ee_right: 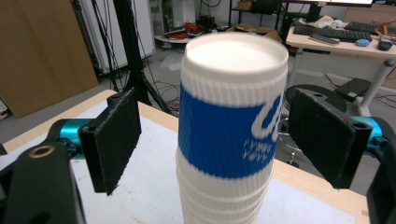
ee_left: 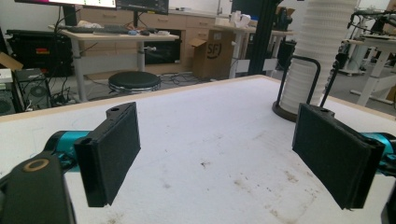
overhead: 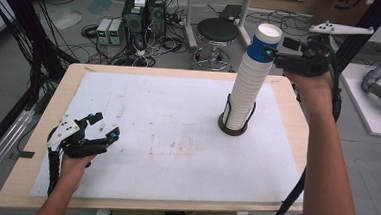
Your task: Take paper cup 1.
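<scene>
A tall stack of white ribbed paper cups point(overhead: 244, 88) stands in a dark wire holder point(overhead: 232, 128) on the right half of the table. The top cup point(overhead: 264, 44) has a blue band with white lettering. My right gripper point(overhead: 277, 48) is raised to the top of the stack and is open. In the right gripper view its pads point(ee_right: 114, 140) stand on either side of the top cup point(ee_right: 229, 135), with a gap on the left and a narrow one on the right. My left gripper point(overhead: 106, 125) rests open and empty near the table's left edge, its pads point(ee_left: 114, 151) wide apart.
The table point(overhead: 176, 136) has a white cover with some stains and a wooden border. The left gripper view has the stack point(ee_left: 320, 51) at the far right. Behind the table are a black stool point(overhead: 217, 31), computers, cables and black frame posts.
</scene>
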Available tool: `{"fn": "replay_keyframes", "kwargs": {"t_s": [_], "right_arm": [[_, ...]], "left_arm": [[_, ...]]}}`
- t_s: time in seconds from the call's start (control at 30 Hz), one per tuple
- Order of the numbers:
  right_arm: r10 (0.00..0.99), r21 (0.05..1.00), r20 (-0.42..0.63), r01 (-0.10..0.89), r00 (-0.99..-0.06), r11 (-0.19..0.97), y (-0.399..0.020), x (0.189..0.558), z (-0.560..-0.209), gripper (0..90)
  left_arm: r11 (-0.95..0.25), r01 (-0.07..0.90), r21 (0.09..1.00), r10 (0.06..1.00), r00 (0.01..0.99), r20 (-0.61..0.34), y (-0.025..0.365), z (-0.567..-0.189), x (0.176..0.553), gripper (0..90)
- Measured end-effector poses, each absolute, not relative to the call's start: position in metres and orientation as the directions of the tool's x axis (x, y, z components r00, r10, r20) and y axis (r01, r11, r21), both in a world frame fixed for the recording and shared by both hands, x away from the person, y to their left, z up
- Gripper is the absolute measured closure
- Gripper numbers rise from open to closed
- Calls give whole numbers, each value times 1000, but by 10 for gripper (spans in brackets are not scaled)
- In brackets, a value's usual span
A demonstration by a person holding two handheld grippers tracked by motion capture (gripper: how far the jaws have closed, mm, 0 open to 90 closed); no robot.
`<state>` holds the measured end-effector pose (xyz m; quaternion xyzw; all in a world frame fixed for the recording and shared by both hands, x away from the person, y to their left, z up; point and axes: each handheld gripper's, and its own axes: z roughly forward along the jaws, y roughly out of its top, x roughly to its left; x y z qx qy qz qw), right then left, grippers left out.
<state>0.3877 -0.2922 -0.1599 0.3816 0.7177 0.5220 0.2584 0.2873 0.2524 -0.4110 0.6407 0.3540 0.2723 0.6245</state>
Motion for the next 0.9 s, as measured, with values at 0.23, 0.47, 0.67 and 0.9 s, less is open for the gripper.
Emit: {"fn": "replay_keyframes", "kwargs": {"t_s": [0.23,0.47,0.67,0.9], "right_arm": [[821,938,32,301,-570,172,-284,401,-152,179],[826,932,36,317,-563,175,-280,412,-152,201],[830,932,26,314,-558,182,-281,416,-152,272],[829,927,-17,302,-559,223,-277,420,-150,299]], "left_arm": [[33,115,993,792,603,-96,253,-411,287,150],[34,121,992,791,604,-101,254,-412,287,151],[39,126,991,791,602,-107,254,-413,287,150],[36,130,991,790,604,-108,254,-413,288,150]]}}
